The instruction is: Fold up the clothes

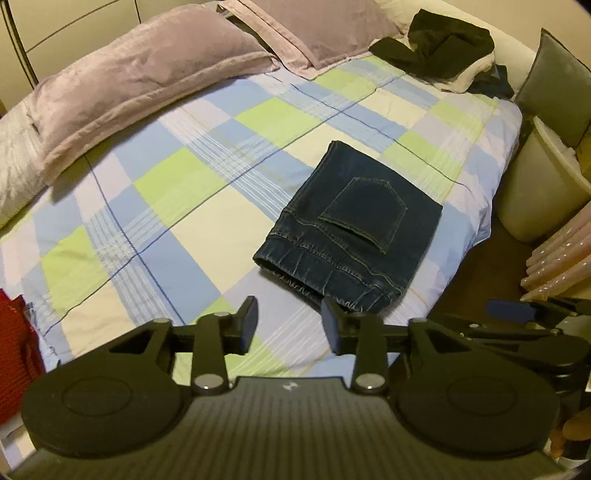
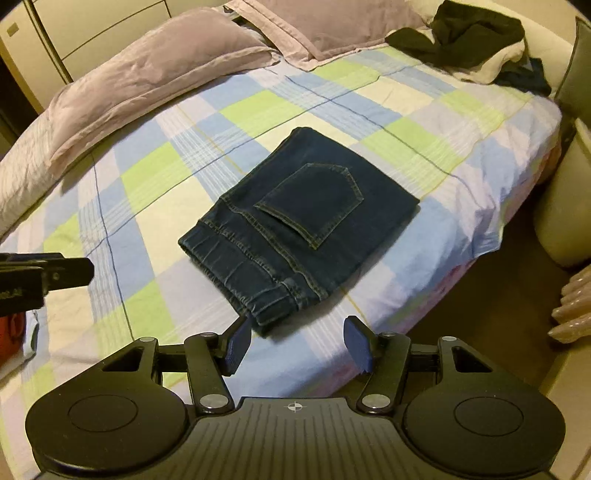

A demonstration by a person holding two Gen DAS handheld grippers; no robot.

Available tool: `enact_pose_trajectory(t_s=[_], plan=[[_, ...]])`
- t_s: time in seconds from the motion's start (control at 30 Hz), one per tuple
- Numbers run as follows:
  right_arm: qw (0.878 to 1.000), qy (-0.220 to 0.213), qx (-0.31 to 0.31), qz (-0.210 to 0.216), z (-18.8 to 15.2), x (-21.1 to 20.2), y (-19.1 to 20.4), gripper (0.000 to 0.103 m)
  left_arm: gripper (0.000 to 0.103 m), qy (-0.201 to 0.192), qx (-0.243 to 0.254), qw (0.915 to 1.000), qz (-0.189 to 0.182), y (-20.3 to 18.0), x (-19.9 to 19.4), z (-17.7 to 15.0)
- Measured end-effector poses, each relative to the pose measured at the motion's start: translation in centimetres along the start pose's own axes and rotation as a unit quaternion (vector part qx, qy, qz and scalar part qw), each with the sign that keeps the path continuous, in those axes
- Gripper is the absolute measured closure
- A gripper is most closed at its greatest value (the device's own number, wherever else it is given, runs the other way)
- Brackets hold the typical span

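A pair of dark blue jeans (image 1: 351, 225) lies folded into a compact rectangle on the checked bedspread (image 1: 155, 177), back pocket up; it also shows in the right wrist view (image 2: 295, 229). My left gripper (image 1: 290, 325) is open and empty, just in front of the jeans' near corner. My right gripper (image 2: 297, 347) is open and empty, hovering just short of the jeans' waistband end. A heap of unfolded dark and white clothes (image 1: 450, 51) lies at the bed's far right corner, also in the right wrist view (image 2: 476, 48).
Two mauve pillows (image 1: 140, 85) (image 1: 314, 29) lie along the head of the bed. A pale bin (image 1: 543, 188) and a grey cushion (image 1: 554, 88) stand right of the bed. A red item (image 1: 14, 350) sits at the left. The bed's edge drops off on the right (image 2: 498, 236).
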State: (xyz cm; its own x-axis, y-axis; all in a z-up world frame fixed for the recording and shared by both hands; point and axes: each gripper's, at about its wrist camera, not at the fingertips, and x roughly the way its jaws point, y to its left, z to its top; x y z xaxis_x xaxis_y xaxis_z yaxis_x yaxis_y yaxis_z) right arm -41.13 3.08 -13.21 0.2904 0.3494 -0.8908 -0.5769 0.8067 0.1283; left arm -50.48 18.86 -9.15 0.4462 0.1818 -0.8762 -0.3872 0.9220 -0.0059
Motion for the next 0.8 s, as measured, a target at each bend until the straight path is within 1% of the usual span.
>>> enact_pose_trajectory(t_s=[0.27,0.47,0.53,0.7,0.8], plan=[[1.0,-0.002,-0.007,-0.008,-0.9,-2.2,0.4,0.044,0.065,-0.007,0.015,0.9999,0.003,-0.8,-2.7,-0.8],[1.0,-0.007,-0.011,-0.018,-0.7,-4.0,0.4,0.044,0.065,-0.014,0.02,0.9997,0.004,-0.9,-4.3,-0.6],[1.0,-0.008,-0.012,-0.02,-0.5,-4.6,0.5,0.044,0.062,-0.015,0.016,0.9997,0.008,-0.7,-4.8,-0.5],[1.0,-0.002,-0.028,-0.014,0.2,-5.1,1.1,0.044,0.062,-0.016,0.005,0.9997,0.018,0.0,-5.9,-0.2],[0.999,0.003,-0.044,-0.007,0.7,-5.0,1.7,0.044,0.062,-0.009,-0.009,0.9996,0.023,0.3,-6.1,-0.1]])
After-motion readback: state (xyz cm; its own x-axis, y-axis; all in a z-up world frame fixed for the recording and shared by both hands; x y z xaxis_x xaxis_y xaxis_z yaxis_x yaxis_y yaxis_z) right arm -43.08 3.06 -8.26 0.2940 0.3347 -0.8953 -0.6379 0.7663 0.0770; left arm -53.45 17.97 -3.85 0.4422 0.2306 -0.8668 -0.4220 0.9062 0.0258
